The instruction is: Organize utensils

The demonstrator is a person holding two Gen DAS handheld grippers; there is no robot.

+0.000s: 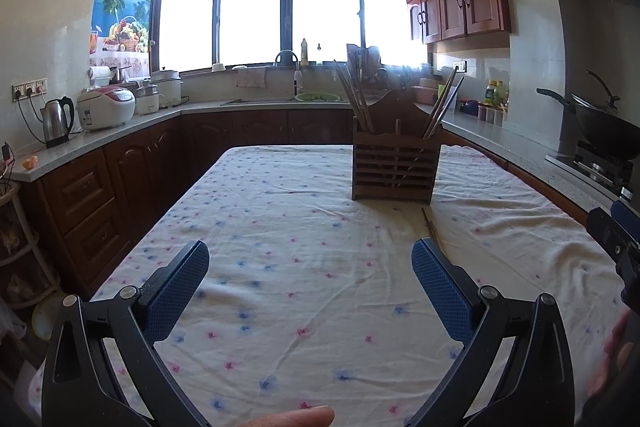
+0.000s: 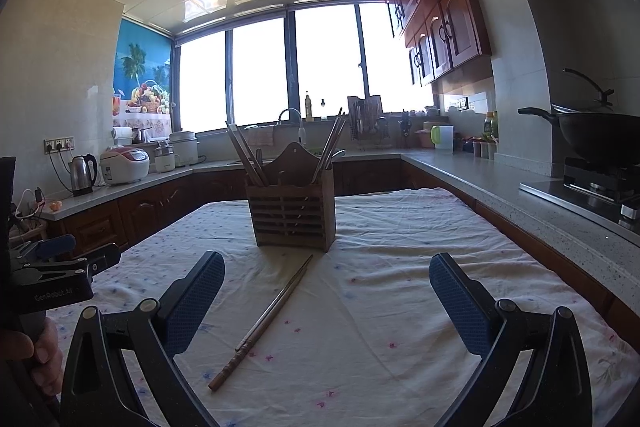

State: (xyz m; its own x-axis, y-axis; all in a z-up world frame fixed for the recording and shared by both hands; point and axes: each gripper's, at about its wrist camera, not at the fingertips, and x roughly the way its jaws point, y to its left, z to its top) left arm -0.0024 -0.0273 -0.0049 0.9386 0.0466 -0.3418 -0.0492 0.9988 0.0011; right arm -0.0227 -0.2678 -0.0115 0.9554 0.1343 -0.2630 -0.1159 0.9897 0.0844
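1. My left gripper (image 1: 310, 275) hangs over the near half of the table (image 1: 280, 211), its blue pads spread wide with nothing between them.
2. My right gripper (image 2: 326, 287) is likewise released, fingers wide apart above the cloth.
3. A pair of chopsticks (image 2: 266, 319) lies flat on the cloth, running from close to the near edge up toward the holder, the two sticks side by side and touching; it sits between my right fingers but below them, ungripped.
4. The wooden slatted holder (image 2: 294, 213) stands upright toward the table's far edge, just beyond the far tips of the loose pair.
5. More chopsticks (image 2: 248, 157) lean out of the holder's left and right compartments.
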